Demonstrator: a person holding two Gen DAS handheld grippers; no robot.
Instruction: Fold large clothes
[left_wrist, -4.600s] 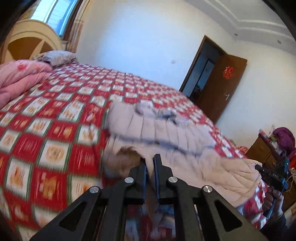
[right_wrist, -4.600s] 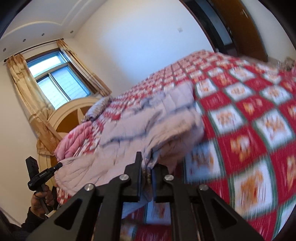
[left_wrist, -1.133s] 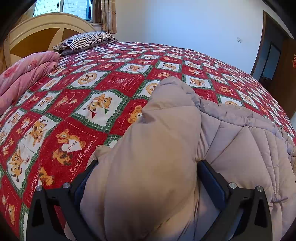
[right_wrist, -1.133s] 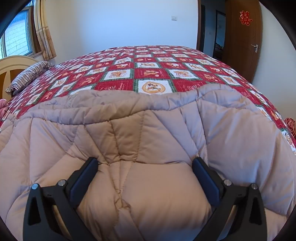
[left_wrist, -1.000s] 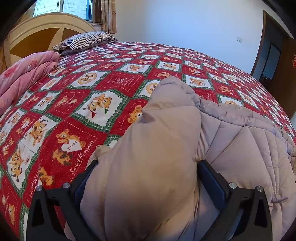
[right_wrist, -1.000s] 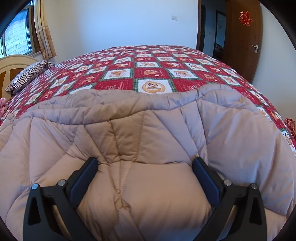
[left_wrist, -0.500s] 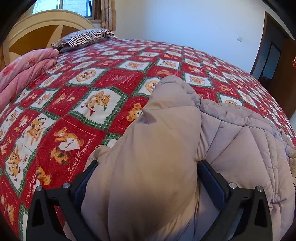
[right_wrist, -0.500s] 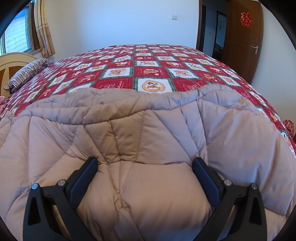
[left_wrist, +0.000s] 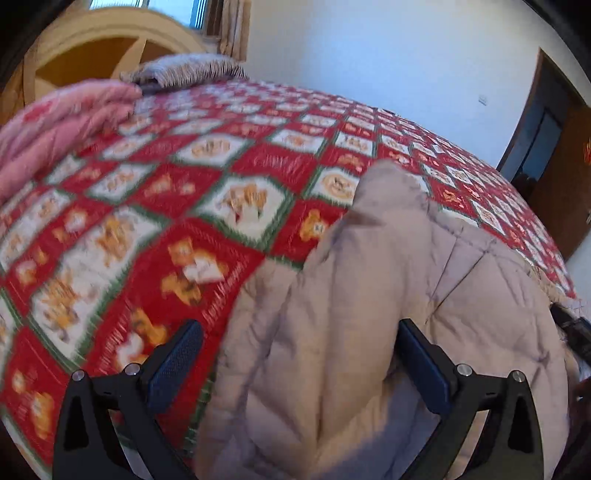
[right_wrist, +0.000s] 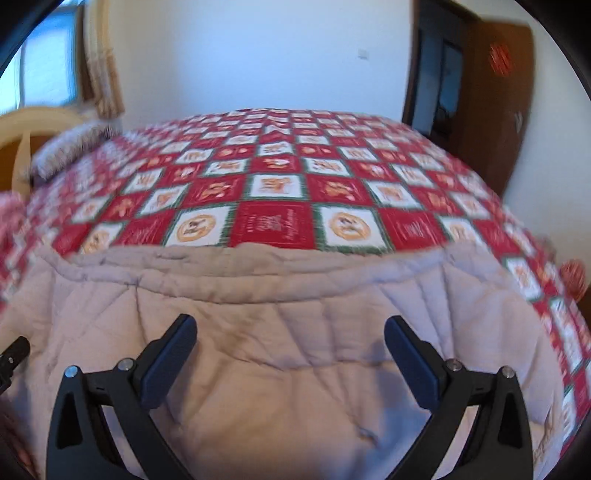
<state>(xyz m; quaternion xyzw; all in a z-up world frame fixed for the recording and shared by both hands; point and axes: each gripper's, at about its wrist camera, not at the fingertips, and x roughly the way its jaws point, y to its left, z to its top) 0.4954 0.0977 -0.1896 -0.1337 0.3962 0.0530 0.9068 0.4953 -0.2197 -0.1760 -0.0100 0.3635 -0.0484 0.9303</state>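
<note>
Spreading wide, the jaws of both the left gripper (left_wrist: 295, 354) and the right gripper (right_wrist: 290, 343) stand released, grasping nothing. Between and beyond them lies the beige quilted coat (right_wrist: 280, 332), folded in a puffy heap on the near part of the bed (right_wrist: 273, 221). Farther off, a red checked bedspread (left_wrist: 177, 206) runs to a pink quilt (left_wrist: 55, 125) and a striped pillow (left_wrist: 184, 70) by the headboard (left_wrist: 92, 51).

Jacket (right_wrist: 258, 369): matt quilted puffy cloth. Bedspread (right_wrist: 277, 177): printed cotton-like cloth. Left gripper (left_wrist: 299, 354), right gripper (right_wrist: 290, 350): matt black plastic, textured pads.
</note>
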